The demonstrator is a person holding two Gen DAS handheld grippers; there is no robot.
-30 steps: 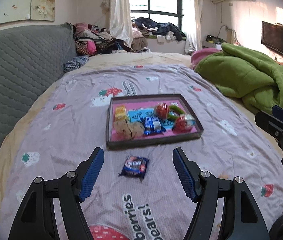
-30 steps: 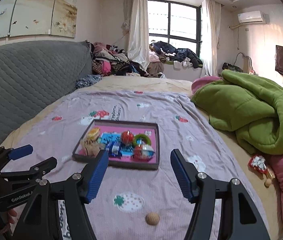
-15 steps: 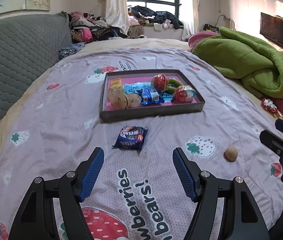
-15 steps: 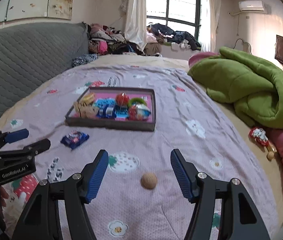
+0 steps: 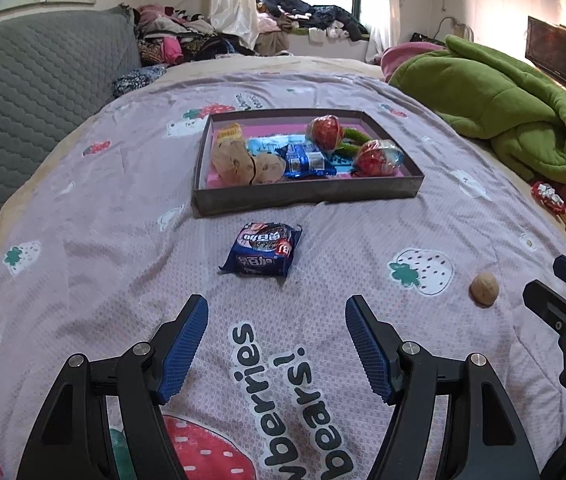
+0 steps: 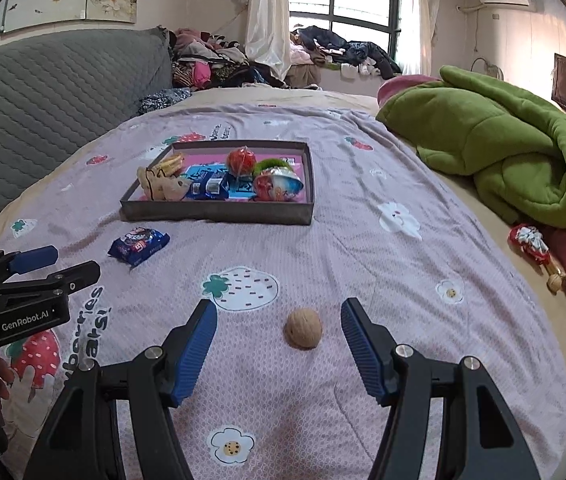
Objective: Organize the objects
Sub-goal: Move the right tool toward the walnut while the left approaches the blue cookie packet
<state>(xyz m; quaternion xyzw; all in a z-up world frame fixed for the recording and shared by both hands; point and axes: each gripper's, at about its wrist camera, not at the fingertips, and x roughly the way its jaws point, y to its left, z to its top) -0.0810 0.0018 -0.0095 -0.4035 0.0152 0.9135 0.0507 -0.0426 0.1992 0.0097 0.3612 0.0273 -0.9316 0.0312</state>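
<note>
A dark shallow tray [image 5: 307, 195] [image 6: 219, 212] with a pink floor sits on the lilac strawberry bedspread and holds several wrapped snacks. In front of it lies a blue cookie packet [image 5: 262, 254] [image 6: 139, 245]. My left gripper [image 5: 277, 312] hovers open just short of that packet, nothing between its fingers. A walnut [image 6: 303, 328] [image 5: 484, 288] rests on the bedspread to the right. My right gripper [image 6: 279, 316] is open above the spread, and the walnut shows between its blue fingertips [image 6: 353, 320] without touching them.
A green blanket [image 6: 503, 152] is heaped on the bed's right side, with a red-and-white wrapped sweet [image 6: 531, 242] and a pink pillow below it. A grey quilted headboard [image 6: 43, 92] runs along the left. Clothes are piled by the far window.
Both grippers have sunk toward the bedspread and tipped downward. The cookie packet and the walnut now appear larger and closer to the fingertips. Both stayed open.
</note>
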